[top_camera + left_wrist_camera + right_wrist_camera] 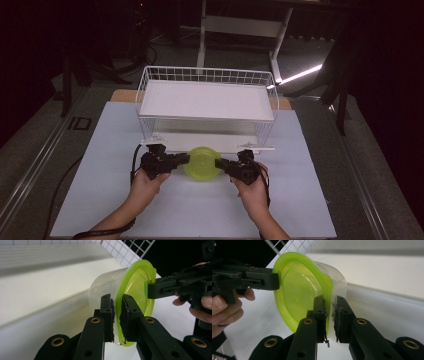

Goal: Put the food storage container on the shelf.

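We are clamping both grippers, left (184, 159) and right (221, 164), on the tub's (201, 164) rim, steadying it near the rack (207, 100).

Wire rack (207, 100) close ahead

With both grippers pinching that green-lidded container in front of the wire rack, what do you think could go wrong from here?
1. Both the left gripper and right gripper grip only the thin lid rim of the container, so the clear tub might pull loose and drop.
2. With such narrow bites on opposite edges, uneven hand motion could tilt it or let it slip.
3. The wire rack stands close behind; lifting forward may bump it.
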### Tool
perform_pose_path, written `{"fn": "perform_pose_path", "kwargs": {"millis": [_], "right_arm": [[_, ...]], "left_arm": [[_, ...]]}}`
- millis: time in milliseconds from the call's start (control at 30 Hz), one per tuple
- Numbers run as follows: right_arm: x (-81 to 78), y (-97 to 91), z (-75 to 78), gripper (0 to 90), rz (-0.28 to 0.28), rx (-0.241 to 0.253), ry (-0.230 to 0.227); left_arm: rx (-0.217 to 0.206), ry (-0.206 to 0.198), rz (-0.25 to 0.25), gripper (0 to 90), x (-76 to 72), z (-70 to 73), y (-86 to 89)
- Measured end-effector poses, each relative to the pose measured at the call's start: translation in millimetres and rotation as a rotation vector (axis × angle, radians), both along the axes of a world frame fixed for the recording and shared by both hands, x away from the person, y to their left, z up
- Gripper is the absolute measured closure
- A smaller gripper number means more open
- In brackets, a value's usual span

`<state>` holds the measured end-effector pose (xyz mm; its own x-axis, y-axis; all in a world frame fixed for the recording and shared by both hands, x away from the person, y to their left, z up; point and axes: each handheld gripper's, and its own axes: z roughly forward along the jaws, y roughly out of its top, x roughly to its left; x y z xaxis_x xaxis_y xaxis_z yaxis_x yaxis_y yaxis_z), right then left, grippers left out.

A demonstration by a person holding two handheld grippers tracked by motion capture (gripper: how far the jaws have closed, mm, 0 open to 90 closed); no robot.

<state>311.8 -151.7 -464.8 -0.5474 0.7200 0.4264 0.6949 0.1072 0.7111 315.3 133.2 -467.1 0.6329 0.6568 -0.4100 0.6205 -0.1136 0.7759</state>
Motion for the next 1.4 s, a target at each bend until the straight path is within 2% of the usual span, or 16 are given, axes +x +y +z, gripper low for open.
{"fn": "perform_pose_path", "kwargs": {"millis": [67,167,333,533,900,967,1033,1200,1333,1400], "right_arm": [[9.2,-0.2,0.2,80.8,-0.017,-0.007,-0.015],[14.7,-0.5,-1.3,80.8,-0.028,0.001,-0.017],[24.5,-0.5,-9.0,80.7,-0.051,0.005,-0.011],[33.7,-1.4,-15.8,80.6,-0.081,-0.008,-0.016],[46.9,1.8,-26.4,80.4,-0.125,0.003,-0.013],[49.1,3.2,-29.6,80.4,-0.135,-0.004,-0.013],[49.5,3.7,-30.5,80.4,-0.14,-0.008,-0.016],[51.8,5.6,-28.4,80.5,-0.158,-0.002,-0.038],[54.6,5.9,-27.5,80.4,-0.172,0.011,-0.043],[57.0,5.2,-28.0,80.3,-0.179,0.023,-0.042]], "left_arm": [[-0.006,-0.019,0.007,81.5,5.8,-1.2,-1.3],[-0.018,-0.023,0.021,81.4,13.9,-4.5,-2.7],[-0.008,-0.043,0.043,81.3,22.3,-12.5,-6.0],[-0.003,-0.045,0.05,81.2,33.3,-17.6,-10.3],[0.008,-0.046,0.071,80.8,49.8,-28.3,-11.9],[0.005,-0.039,0.072,80.7,52.2,-31.6,-11.5],[-0.019,-0.032,0.075,80.6,53.4,-34.1,-10.9],[-0.035,-0.029,0.082,79.6,56.9,-35.5,-8.9],[-0.02,-0.037,0.092,78.1,58.6,-34.7,-10.8],[0.005,-0.058,0.09,75.7,58.4,-35.3,-13.4]]}}
